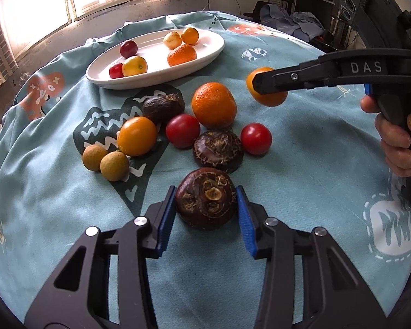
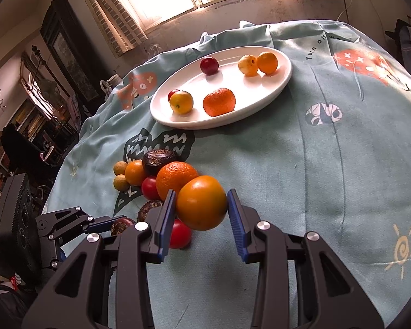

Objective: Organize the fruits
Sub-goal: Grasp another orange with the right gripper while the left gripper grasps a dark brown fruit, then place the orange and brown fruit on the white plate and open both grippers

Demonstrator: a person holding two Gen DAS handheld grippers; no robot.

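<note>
My left gripper (image 1: 206, 205) is shut on a dark brown water chestnut (image 1: 206, 198) low over the cloth. My right gripper (image 2: 201, 208) is shut on an orange tomato (image 2: 202, 203) and holds it above the cloth; it also shows in the left wrist view (image 1: 265, 97). A white oval plate (image 1: 205, 54) at the back holds several small fruits, among them a mandarin (image 2: 219, 102). Loose on the cloth lie a mandarin (image 1: 214, 104), two red tomatoes (image 1: 182, 130), an orange tomato (image 1: 137, 136), two more dark chestnuts (image 1: 217, 147) and two tan longans (image 1: 114, 166).
A light blue patterned cloth (image 2: 328, 164) covers the round table. A window is behind the table. A person stands far left in the right wrist view (image 2: 11, 142). Clutter and a monitor sit at the far right of the left wrist view (image 1: 309, 2).
</note>
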